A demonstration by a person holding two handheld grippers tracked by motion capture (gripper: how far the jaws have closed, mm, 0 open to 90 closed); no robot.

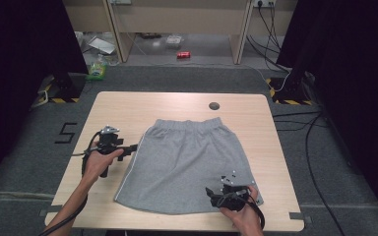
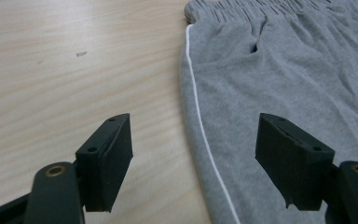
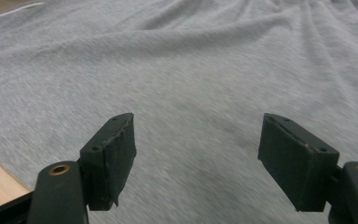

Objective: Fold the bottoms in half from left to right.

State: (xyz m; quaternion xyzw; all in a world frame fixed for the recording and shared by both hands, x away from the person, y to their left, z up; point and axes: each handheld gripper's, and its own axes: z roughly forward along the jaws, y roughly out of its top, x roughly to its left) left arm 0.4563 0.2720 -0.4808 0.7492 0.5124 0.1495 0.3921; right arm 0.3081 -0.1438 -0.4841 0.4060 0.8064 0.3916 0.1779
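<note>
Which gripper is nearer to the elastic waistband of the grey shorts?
Left. The left gripper is beside the shorts' left edge, below the waistband; the right gripper is over the hem corner, farthest from it.

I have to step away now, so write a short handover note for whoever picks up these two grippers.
Left gripper: open, nothing held, at the left side seam of the grey shorts, jaws straddling the white stripe.
Right gripper: open, nothing held, over the fabric near the right hem corner.
Shorts lie spread flat on the wooden table, waistband on the far side, hem toward the person.
Done: shorts laid out; no fold yet.
Left: probably grip the side and hem, then fold.
</note>
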